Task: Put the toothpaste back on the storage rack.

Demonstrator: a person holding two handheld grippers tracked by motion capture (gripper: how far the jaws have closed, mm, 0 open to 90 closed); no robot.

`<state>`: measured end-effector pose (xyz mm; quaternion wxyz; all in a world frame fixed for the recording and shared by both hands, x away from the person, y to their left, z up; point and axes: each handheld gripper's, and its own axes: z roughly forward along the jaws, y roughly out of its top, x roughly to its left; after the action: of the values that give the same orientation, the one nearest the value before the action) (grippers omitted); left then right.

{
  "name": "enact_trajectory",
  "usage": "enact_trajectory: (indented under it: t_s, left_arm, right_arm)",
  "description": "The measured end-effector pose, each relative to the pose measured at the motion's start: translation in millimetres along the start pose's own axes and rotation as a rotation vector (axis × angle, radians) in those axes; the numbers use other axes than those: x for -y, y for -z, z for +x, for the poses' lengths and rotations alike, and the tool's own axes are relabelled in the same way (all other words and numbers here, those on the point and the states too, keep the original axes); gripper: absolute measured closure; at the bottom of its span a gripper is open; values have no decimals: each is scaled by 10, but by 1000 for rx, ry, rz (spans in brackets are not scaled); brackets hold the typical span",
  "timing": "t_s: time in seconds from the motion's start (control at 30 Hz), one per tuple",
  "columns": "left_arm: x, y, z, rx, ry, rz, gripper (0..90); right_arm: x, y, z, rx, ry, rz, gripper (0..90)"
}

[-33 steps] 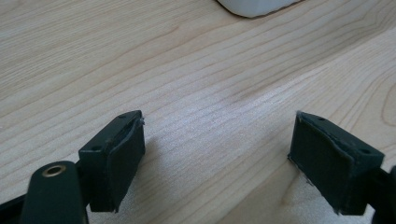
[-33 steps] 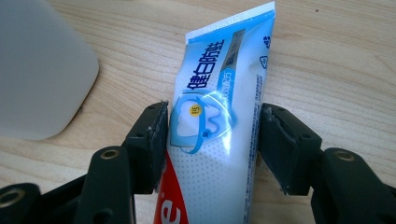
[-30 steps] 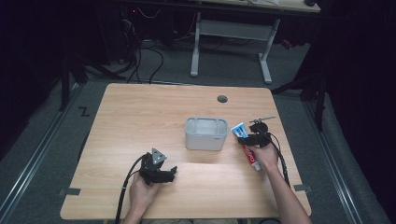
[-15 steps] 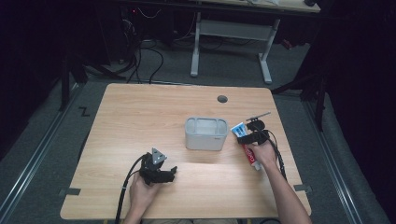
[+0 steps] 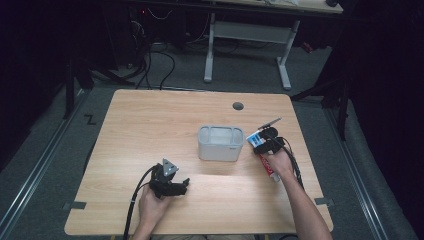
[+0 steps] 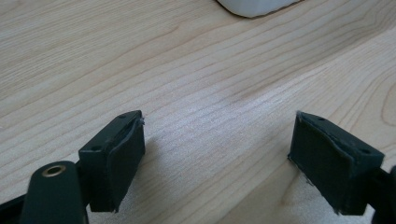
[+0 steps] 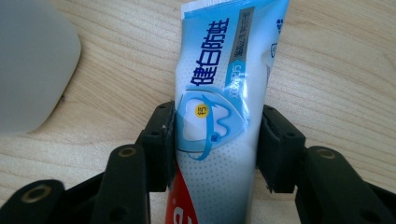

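A blue, white and red toothpaste tube (image 7: pixel 219 107) sits between the jaws of my right gripper (image 7: pixel 215 140), which is shut on its middle. In the high view the tube (image 5: pixel 256 139) and right gripper (image 5: pixel 265 142) are just right of a grey rectangular container (image 5: pixel 219 143) at the table's centre. My left gripper (image 5: pixel 176 186) rests low over the wood near the front edge, left of centre. Its jaws stand wide open with bare wood between its pads (image 6: pixel 119 154). The container's corner (image 6: pixel 254 5) shows at the top of the left gripper view.
The wooden table (image 5: pixel 150 130) has a round cable hole (image 5: pixel 238 106) near its far edge. Cables trail from both grippers toward the person. A white desk frame (image 5: pixel 247 35) stands on the floor beyond the table.
The right gripper with the toothpaste tube has shifted slightly toward the container and lifted a little. The left gripper has not moved.
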<state>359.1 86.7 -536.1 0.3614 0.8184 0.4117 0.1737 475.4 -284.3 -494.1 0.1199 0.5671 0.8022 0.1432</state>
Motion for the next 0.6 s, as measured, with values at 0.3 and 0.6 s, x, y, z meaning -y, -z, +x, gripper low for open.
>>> enact_trajectory:
  t_s: [0.3, 0.6]
  left_arm:
    - [1, 4, -2, 4, -6, 2, 186]
    - [4, 5, -8, 0, -2, 0, 189]
  right_arm:
    - [-33, -3, 87, 57, 74, 34, 648]
    - [-24, 43, 60, 47, 66, 23, 717]
